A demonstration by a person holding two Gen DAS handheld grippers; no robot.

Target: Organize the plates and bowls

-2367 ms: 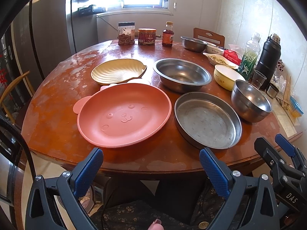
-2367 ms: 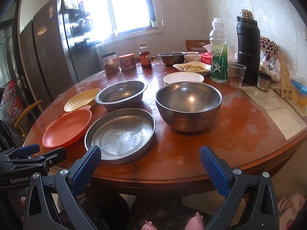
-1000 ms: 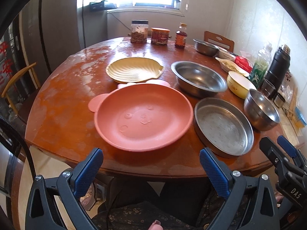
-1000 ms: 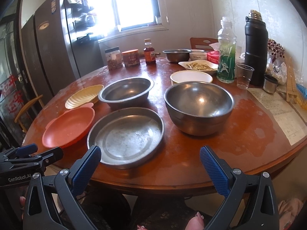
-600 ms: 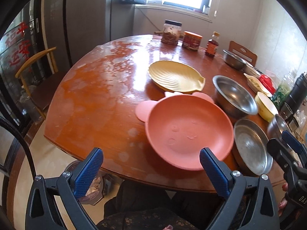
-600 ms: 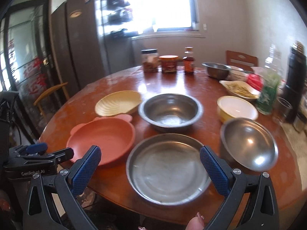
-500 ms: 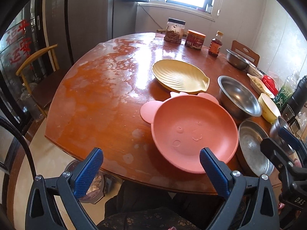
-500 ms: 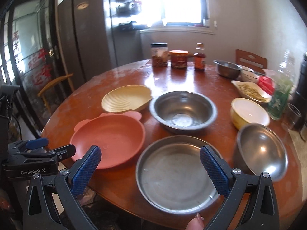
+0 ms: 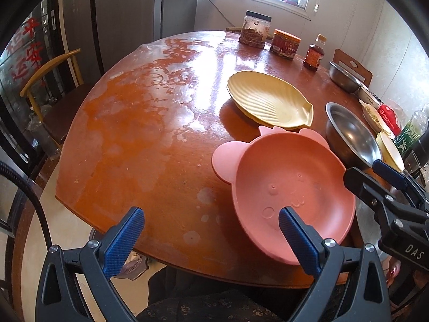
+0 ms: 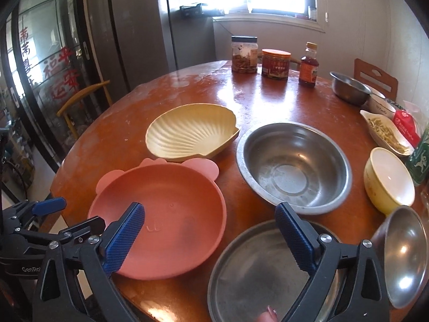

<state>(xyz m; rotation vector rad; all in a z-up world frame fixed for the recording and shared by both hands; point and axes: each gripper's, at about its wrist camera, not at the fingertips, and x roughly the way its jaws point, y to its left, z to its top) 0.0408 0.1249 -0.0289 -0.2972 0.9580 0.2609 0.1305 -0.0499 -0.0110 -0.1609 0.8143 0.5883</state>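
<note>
A pink bear-eared plate [image 9: 289,193] [image 10: 166,214] lies at the near edge of the round wooden table [image 9: 139,123]. Behind it lies a yellow shell-shaped plate [image 9: 268,102] [image 10: 190,131]. A wide steel bowl [image 10: 292,166] [image 9: 348,134], a flat steel pan [image 10: 262,276], a yellow-and-white bowl [image 10: 388,182] and a small steel bowl [image 10: 405,255] lie to the right. My left gripper [image 9: 211,238] is open and empty over the table's near edge, left of the pink plate. My right gripper [image 10: 209,233] is open and empty above the pink plate and the pan.
Two jars [image 10: 244,53] and a sauce bottle [image 10: 308,64] stand at the far edge. A steel bowl [image 10: 348,88], a dish of food [image 10: 386,134] and a green bottle [image 10: 421,155] stand at the right. A yellow chair [image 9: 45,80] is at the left.
Both grippers have swung left and come closer over the table. The pink plate now sits right of the left gripper. Both stay open and empty. Nothing on the table has moved.
</note>
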